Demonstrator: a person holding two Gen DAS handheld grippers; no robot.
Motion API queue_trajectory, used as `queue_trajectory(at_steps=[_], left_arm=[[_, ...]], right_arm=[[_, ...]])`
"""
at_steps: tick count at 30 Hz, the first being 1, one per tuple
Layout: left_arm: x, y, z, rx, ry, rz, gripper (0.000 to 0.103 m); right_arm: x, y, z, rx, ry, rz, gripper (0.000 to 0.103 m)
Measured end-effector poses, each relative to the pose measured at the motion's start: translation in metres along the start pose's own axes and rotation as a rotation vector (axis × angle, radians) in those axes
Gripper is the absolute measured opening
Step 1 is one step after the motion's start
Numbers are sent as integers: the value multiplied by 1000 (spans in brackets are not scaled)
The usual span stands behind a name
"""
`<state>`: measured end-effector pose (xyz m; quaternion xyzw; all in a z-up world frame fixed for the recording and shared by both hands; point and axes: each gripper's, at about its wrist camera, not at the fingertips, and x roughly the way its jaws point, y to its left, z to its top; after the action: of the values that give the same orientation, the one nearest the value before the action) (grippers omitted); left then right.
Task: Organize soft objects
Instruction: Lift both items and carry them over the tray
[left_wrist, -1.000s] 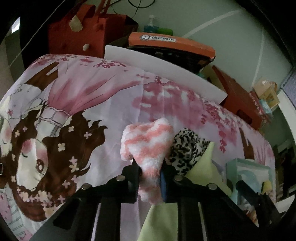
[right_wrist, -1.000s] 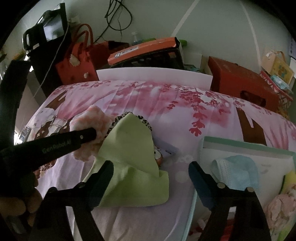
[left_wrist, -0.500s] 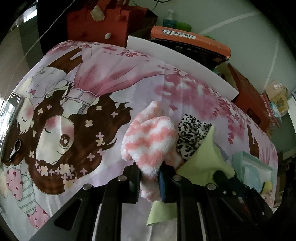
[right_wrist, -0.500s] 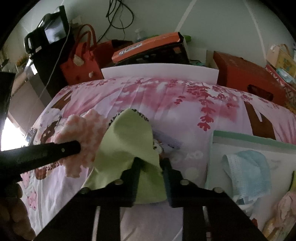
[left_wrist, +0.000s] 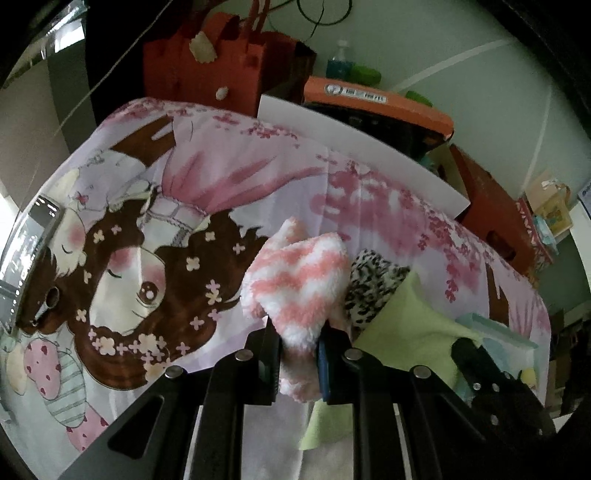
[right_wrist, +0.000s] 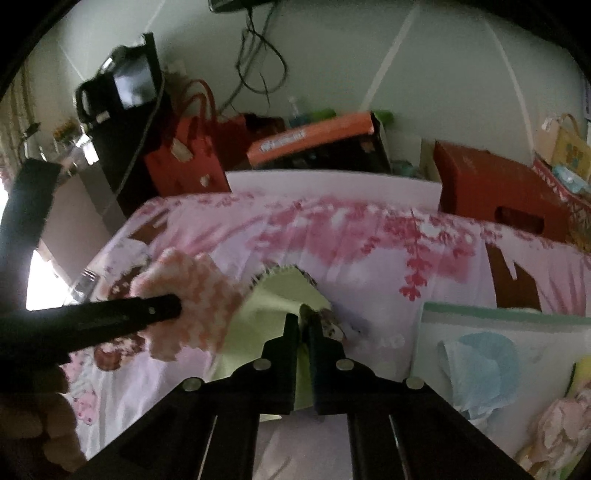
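My left gripper (left_wrist: 298, 350) is shut on a fluffy pink-and-white sock (left_wrist: 297, 280), which it holds just above the pink printed sheet (left_wrist: 221, 177). Beside the sock lie a leopard-print cloth (left_wrist: 373, 284) and a light green cloth (left_wrist: 417, 325). My right gripper (right_wrist: 303, 325) is shut on that green cloth (right_wrist: 280, 295), pinching a raised fold. The left gripper (right_wrist: 162, 308) with the pink sock (right_wrist: 188, 295) shows at the left of the right wrist view. The leopard cloth is mostly hidden under the green one there.
A pale tray (right_wrist: 480, 314) at the right holds a light blue cloth (right_wrist: 480, 365) and a pink fluffy item (right_wrist: 557, 428). Red bags (left_wrist: 207, 62), an orange box (left_wrist: 373, 99) and a red crate (right_wrist: 495, 184) line the far edge. A hand (right_wrist: 44, 424) is at bottom left.
My right gripper went from wide open to shut on the green cloth and lifted its fold. My left gripper rose a little with the pink sock.
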<state>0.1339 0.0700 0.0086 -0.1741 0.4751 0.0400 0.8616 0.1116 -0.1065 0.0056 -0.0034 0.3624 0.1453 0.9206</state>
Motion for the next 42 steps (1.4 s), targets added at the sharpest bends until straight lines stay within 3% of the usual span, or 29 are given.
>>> queue_trajectory(at_steps=[8, 25, 33, 42], left_arm=[[-29, -2, 6, 3, -85, -25, 17], [-86, -28, 9, 72, -246, -111, 17], [-98, -78, -4, 194, -270, -197, 17], [-84, -151, -34, 366, -215, -281, 17]], right_arm=[[-32, 3, 14, 9, -99, 37, 4], [-117, -30, 36, 89, -334, -25, 4], [-175, -80, 35, 179, -456, -176, 4], [-197, -152, 19, 297, -452, -357, 4]])
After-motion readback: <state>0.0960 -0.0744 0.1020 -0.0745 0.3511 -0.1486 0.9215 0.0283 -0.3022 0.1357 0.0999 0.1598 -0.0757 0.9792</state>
